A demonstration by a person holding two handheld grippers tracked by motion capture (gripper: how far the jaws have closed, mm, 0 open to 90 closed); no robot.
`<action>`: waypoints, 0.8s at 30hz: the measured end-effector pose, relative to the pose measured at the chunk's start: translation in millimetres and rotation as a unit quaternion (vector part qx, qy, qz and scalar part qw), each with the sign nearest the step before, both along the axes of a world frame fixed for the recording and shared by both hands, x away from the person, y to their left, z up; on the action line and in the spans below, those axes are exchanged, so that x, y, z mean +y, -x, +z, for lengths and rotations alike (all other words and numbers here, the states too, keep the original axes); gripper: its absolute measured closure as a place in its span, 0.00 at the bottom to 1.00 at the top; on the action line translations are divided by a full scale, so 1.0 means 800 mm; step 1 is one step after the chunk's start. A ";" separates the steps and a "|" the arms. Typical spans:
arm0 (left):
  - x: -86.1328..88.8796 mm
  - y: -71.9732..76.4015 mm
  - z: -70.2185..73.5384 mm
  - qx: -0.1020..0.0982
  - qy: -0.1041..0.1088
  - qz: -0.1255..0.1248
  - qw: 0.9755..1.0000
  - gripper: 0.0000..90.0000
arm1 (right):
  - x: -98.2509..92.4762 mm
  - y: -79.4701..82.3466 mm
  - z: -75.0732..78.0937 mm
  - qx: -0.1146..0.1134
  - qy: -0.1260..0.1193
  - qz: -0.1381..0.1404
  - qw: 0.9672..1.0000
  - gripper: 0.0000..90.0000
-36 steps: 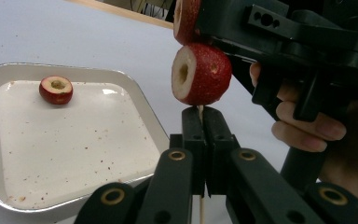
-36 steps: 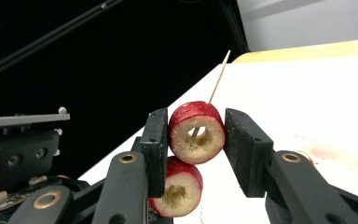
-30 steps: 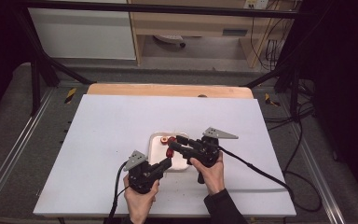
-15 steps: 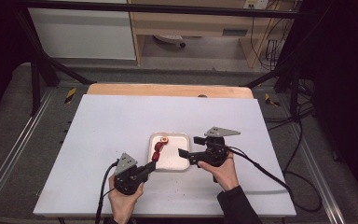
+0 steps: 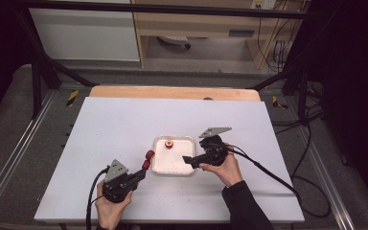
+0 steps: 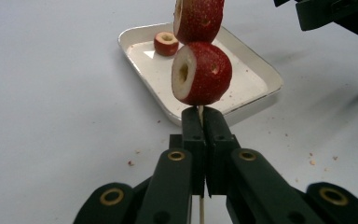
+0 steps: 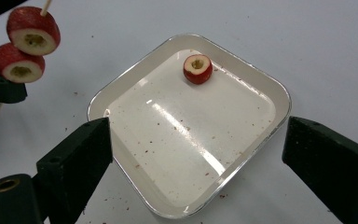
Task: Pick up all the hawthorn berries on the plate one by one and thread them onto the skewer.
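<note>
a: since a second ago the left gripper (image 5: 143, 175) is drawing back from the tray (image 5: 188, 168) toward the table's near left, carrying its stick (image 6: 199, 110) along. the right gripper (image 5: 188, 160) has just been opening its jaws with nothing between them, and is hovering over the tray's right edge.

b: where is the fruit?

a: two cored red fruit pieces (image 6: 200, 72) are sitting threaded on the stick, with the left jaws clamping it together just below them. a third piece (image 7: 197, 68) is lying loose in the tray's far corner.

b: how is it likely handling?

a: probably light, soft and easily crushed; gripping its red sides gently seems wisest. the stick looks thin and snappable.
</note>
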State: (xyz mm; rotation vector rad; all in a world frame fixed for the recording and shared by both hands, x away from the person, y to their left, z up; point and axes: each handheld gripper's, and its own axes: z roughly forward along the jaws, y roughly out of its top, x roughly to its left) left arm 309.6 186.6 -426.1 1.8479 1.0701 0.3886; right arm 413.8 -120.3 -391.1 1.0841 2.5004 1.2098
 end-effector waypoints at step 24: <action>0.011 -0.001 -0.004 0.001 -0.010 0.000 1.000 0.98 | 0.089 -0.070 0.002 0.063 0.057 -0.015 0.996 0.19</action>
